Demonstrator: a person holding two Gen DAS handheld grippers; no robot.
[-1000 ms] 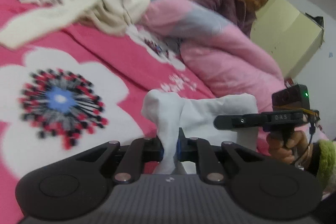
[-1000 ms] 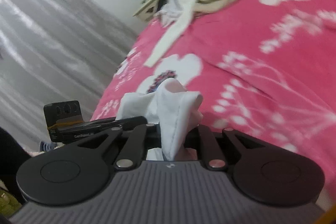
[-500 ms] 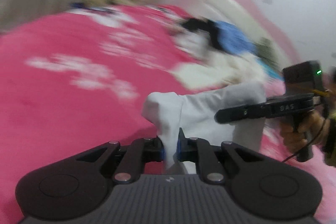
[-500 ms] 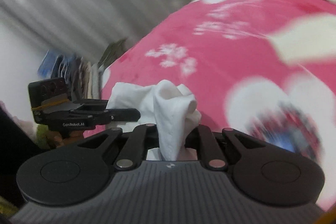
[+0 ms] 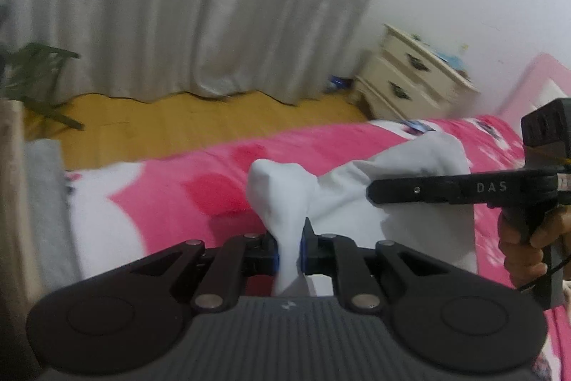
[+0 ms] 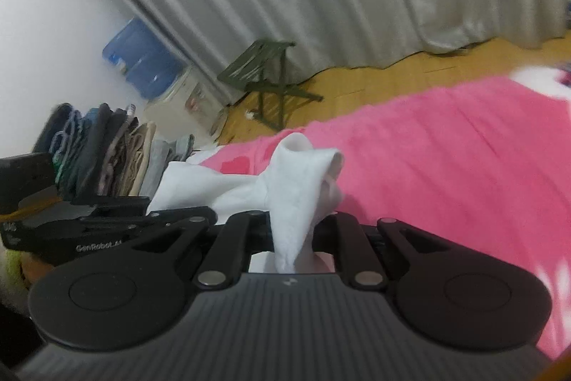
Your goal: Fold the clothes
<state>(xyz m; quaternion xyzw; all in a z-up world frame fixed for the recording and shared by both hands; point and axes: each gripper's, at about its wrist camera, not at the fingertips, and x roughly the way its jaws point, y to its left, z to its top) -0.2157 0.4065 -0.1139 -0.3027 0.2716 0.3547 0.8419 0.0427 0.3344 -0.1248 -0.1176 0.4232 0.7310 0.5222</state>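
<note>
Each hand-held gripper [image 5: 289,250] [image 6: 291,240] pinches the white garment [image 5: 357,199], its lower part hidden.

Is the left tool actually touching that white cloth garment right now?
Touching. The left wrist view shows the left tool shut on a bunched fold of the white cloth garment, the fabric squeezed between its fingertips.

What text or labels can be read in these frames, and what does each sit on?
"DAS": on the side of the right gripper, left wrist view.
"GenRobot.A", cut off there: on the side of the left gripper, right wrist view.
A vertical marking at that gripper's far left edge is too blurred to read.
</note>
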